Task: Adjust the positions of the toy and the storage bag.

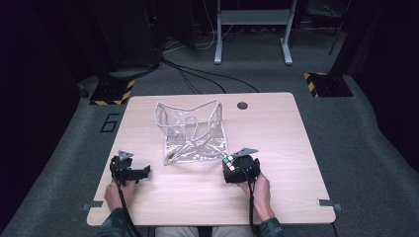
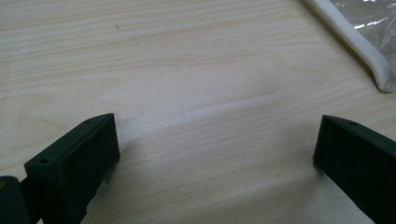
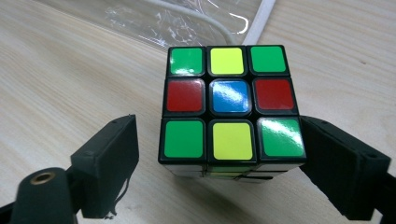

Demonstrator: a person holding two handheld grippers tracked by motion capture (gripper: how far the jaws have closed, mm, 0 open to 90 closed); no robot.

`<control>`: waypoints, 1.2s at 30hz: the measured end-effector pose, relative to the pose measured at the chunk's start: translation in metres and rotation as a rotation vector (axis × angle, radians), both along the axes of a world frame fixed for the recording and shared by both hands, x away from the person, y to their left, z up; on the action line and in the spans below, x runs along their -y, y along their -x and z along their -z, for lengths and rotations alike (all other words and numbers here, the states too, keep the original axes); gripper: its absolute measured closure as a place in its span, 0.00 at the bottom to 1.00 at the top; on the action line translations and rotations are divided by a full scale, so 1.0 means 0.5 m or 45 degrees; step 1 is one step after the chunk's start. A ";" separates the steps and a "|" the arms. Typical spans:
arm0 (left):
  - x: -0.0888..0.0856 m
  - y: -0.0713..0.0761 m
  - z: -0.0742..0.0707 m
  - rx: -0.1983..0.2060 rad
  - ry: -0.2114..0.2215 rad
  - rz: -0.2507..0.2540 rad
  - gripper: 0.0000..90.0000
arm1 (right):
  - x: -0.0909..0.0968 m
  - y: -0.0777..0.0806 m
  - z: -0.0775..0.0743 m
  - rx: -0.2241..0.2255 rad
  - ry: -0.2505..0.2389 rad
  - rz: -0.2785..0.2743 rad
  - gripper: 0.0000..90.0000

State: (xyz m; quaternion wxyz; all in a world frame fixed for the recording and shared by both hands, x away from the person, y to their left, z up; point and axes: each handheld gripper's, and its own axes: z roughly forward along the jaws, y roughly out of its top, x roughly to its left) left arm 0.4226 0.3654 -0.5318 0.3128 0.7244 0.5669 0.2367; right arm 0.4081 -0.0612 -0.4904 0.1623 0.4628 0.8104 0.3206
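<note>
Cube sitting between my right gripper's jaws, not clamped

The puzzle cube (image 3: 231, 109) rests on the counter (image 1: 276, 123) between my right gripper (image 3: 219, 161) jaws: one jaw clear with a gap, the other right at its side, so not really pinched. The clear plastic bag (image 1: 192, 131) lies just beyond it, up and left. My left gripper (image 2: 215, 149) is wide open and empty, well apart, so my right is nearer.

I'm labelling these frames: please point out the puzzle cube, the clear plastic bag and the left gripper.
puzzle cube (image 3: 231, 105): right gripper view, blue centre sticker.
clear plastic bag (image 1: 195, 143): high view, flat lower panel.
left gripper (image 2: 215, 149): left gripper view, midway between its fingertips.
</note>
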 end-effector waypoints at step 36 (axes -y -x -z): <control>0.016 -0.030 -0.033 -0.148 -0.022 0.050 0.09 | 0.015 -0.026 -0.105 0.030 -0.051 -0.097 0.11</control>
